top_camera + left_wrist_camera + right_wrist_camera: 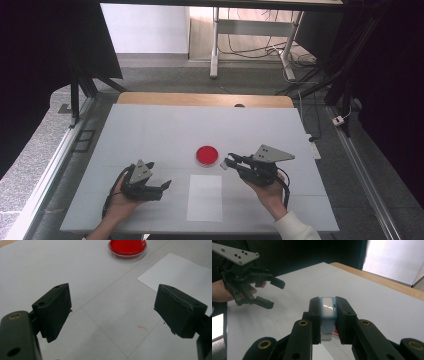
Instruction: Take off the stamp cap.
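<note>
A small pale blue and white object (327, 315) is clamped between the two black jaws of my right gripper (327, 305), which is shut on it. From above, that right gripper (228, 162) is held just right of a red round dish (206, 155) and points left toward it. My left gripper (160, 176) hovers at the front left with its jaws wide open and nothing between them. In the left gripper view the open left gripper (112, 312) looks over the mat toward the red dish (127, 247). The right gripper view also shows the left gripper (277, 295), open.
A white sheet of paper (205, 197) lies flat in front of the dish, between the two hands. The white mat (150, 130) covers a wooden table whose far edge (200, 99) shows. Dark stands and cables surround the table.
</note>
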Tool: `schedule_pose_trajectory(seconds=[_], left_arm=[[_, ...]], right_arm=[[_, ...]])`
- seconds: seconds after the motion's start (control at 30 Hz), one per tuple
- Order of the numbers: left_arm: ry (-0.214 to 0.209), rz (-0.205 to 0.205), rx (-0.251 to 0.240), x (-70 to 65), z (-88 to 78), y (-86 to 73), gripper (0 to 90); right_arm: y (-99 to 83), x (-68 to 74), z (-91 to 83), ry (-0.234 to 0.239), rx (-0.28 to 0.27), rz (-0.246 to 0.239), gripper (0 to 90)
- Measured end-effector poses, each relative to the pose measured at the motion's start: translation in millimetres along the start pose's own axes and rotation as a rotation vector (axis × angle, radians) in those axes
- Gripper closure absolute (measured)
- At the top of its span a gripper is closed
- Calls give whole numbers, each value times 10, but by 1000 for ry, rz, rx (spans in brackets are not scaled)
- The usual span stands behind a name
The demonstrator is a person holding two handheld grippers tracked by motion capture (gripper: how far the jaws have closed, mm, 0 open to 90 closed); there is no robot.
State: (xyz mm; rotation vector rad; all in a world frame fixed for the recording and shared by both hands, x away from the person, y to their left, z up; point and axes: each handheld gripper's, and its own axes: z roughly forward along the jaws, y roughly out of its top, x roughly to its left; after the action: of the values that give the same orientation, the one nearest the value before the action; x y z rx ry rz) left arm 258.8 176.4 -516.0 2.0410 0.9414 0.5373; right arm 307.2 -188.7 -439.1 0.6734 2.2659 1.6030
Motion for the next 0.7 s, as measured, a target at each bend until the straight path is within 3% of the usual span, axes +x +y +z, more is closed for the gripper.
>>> schedule_pose_trajectory(seconds=[0.7], left_arm=[[-40,86,-23,-266,243,369,159]], right_arm=[[-9,-3,8,-1,-2,2,746]])
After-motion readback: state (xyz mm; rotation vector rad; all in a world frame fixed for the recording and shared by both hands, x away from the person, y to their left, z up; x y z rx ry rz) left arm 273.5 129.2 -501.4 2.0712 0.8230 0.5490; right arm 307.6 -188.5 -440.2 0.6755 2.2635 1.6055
